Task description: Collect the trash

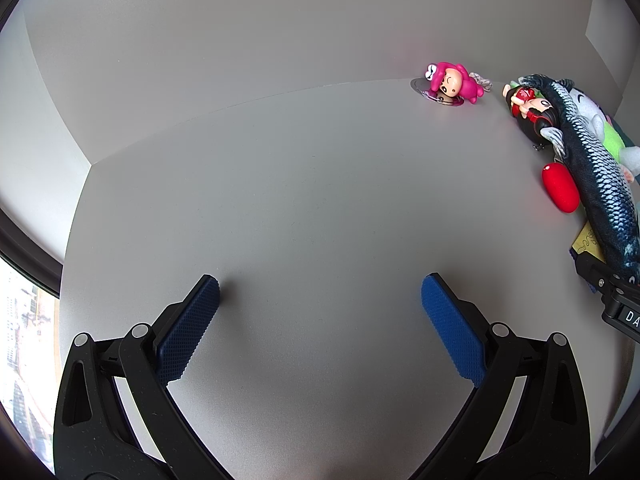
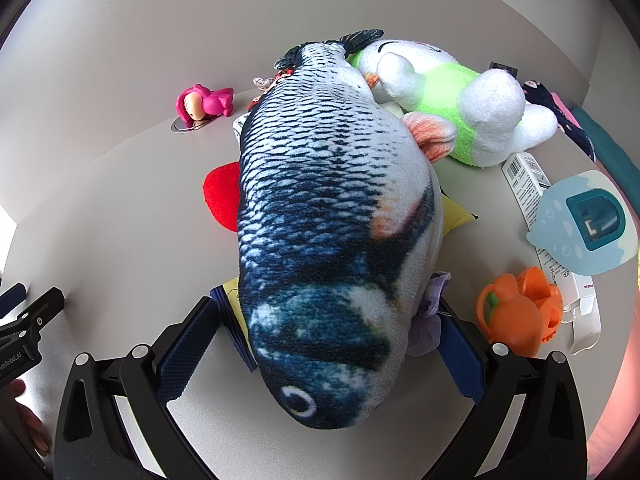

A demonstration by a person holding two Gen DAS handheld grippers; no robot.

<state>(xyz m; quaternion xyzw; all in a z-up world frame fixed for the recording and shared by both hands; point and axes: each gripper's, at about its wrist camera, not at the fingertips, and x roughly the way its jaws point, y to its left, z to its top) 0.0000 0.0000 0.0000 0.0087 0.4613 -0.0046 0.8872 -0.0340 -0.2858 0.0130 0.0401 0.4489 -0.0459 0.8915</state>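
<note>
The left gripper [image 1: 320, 292] hangs over bare grey worktop [image 1: 280, 200], its blue pads spread wide with nothing between them. Further right, a pink figurine [image 2: 206, 103] lies on a round metal disc near the back edge. The right gripper [image 2: 324, 320] has its jaws apart on either side of the head of a plush fish [image 2: 332, 208], which covers a red pouch [image 2: 222, 196] and a yellow wrapper [image 2: 456, 212]. Beyond lie a white-and-green plush [image 2: 452, 108], a white carton [image 2: 528, 188] and an orange toy [image 2: 520, 312].

Left wrist view high over bare table [image 1: 304, 184]; right wrist view close on plush fish [image 2: 332, 208], shared by both.
</note>
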